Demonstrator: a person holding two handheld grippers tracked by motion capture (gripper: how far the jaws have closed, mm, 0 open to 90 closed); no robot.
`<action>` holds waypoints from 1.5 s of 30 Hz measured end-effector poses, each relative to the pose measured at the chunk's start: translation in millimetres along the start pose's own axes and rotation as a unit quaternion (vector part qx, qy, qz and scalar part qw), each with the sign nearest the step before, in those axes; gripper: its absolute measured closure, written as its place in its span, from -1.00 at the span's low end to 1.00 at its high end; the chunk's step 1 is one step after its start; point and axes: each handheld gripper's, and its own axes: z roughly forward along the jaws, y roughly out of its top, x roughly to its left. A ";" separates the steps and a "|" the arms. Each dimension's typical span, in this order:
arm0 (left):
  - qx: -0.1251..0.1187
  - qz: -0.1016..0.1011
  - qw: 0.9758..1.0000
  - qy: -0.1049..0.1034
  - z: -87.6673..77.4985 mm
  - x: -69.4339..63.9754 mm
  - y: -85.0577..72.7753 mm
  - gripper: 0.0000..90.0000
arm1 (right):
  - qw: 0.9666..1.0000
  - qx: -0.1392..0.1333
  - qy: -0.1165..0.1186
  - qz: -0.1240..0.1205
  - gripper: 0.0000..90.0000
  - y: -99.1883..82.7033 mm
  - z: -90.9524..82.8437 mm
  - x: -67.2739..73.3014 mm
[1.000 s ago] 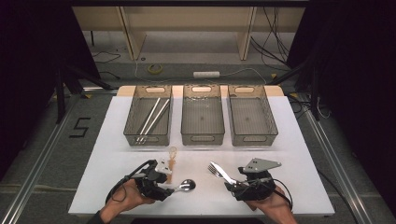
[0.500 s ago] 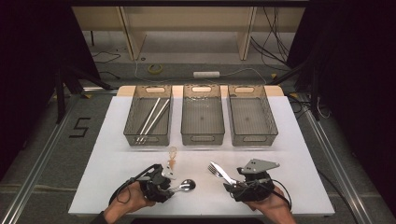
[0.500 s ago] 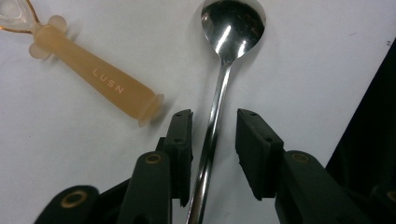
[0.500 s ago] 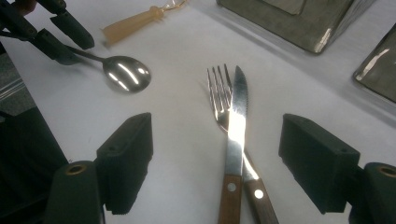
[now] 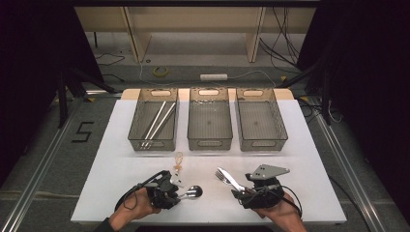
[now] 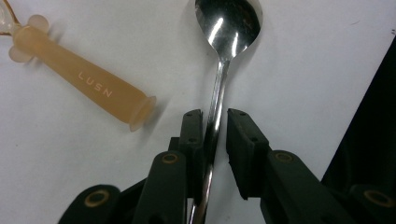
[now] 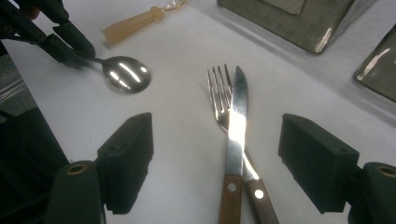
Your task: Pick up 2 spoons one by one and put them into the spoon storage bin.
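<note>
Spoon [image 6: 219,79] is lying on the near left part of the white table [image 5: 121,169], bowl pointing right, and its handle is running straight between the jaws of the left gripper [image 6: 215,122]. Those jaws have just been closing in; one pad is sitting against the handle while the other is showing a thin gap, so the squeeze isn't complete yet. Just to the far side of that gripper, a peach-coloured silicone handle [image 6: 79,81] is resting on the table, apart from the spoon.

Over on the near right, the right gripper [image 7: 217,154] is holding its jaws wide apart, gripping nothing. A fork [image 7: 222,121] and a knife [image 7: 239,116], both wooden-handled, are lying crossed on the table between those open jaws, touching each other.

Farther back, three grey bins are standing in a row; the left bin [image 5: 138,133] is holding chopsticks [image 5: 157,123].
</note>
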 end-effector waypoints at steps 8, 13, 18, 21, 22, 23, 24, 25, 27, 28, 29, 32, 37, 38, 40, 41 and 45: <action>-0.004 0.009 1.000 0.002 0.4 -2.7 0.2 0.86 | 1.000 0.000 0.001 0.001 -0.39 0.0 0.0 -0.3; -0.009 0.008 1.000 -0.002 -0.5 -1.0 -0.2 0.87 | 1.000 0.000 0.001 0.002 -0.39 -0.2 -0.3 -1.0; -0.019 -0.001 1.000 -0.006 -4.0 0.5 0.0 0.87 | 1.000 0.000 0.001 0.003 -0.39 -0.3 -0.1 -0.9; -0.019 -0.004 1.000 -0.006 -4.8 0.3 -0.5 0.88 | 1.000 0.001 0.000 0.003 -0.39 -0.5 -0.1 -1.1; -0.019 -0.004 1.000 -0.006 -4.9 0.1 -0.5 0.88 | 1.000 0.000 0.000 0.002 -0.39 -0.5 -0.2 -1.4; -0.020 -0.005 1.000 -0.006 -5.0 -0.1 -0.5 0.88 | 1.000 0.000 0.000 0.003 -0.39 -0.5 -0.3 -1.5; -0.021 -0.005 1.000 -0.006 -5.3 0.0 -0.4 0.88 | 1.000 0.000 0.000 0.003 -0.39 -0.6 -0.3 -1.5; -0.023 -0.007 1.000 -0.005 -5.6 -0.1 -0.3 0.88 | 1.000 0.001 0.000 0.002 -0.39 -0.6 -0.2 -1.3; -0.025 -0.005 1.000 -0.004 -6.9 0.7 -0.5 0.88 | 1.000 0.001 0.000 0.002 -0.39 -0.5 -0.1 -1.0; -0.029 -0.008 1.000 -0.003 -7.5 1.0 -0.7 0.88 | 1.000 0.001 0.000 0.003 -0.39 -0.5 0.0 -1.0; -0.031 -0.009 0.999 -0.005 -8.4 1.4 -0.8 0.88 | 1.000 0.001 -0.001 0.003 -0.39 -0.5 -0.1 -1.1; -0.041 -0.013 0.999 -0.009 -12.3 2.0 -0.8 0.88 | 1.000 0.001 -0.001 0.002 -0.39 -0.7 -0.2 -1.4; -0.065 -0.022 0.998 -0.011 -22.0 1.1 2.8 0.88 | 1.000 0.000 -0.001 0.003 -0.39 -0.7 -0.1 -2.0; -0.071 -0.024 0.997 -0.012 -23.7 1.2 4.1 0.88 | 1.000 0.000 -0.001 0.004 -0.39 -0.7 -0.2 -2.1; -0.083 -0.024 0.996 -0.013 -27.3 1.9 6.9 0.88 | 1.000 0.000 -0.002 0.004 -0.39 -0.7 -0.1 -2.4; -0.092 -0.027 0.995 -0.013 -29.6 2.2 8.5 0.88 | 1.000 0.002 -0.002 0.003 -0.39 -0.8 0.1 -2.4; -0.117 -0.036 0.992 -0.013 -39.5 9.2 15.1 0.88 | 1.000 -0.001 -0.002 0.006 -0.39 -0.5 -0.1 -2.3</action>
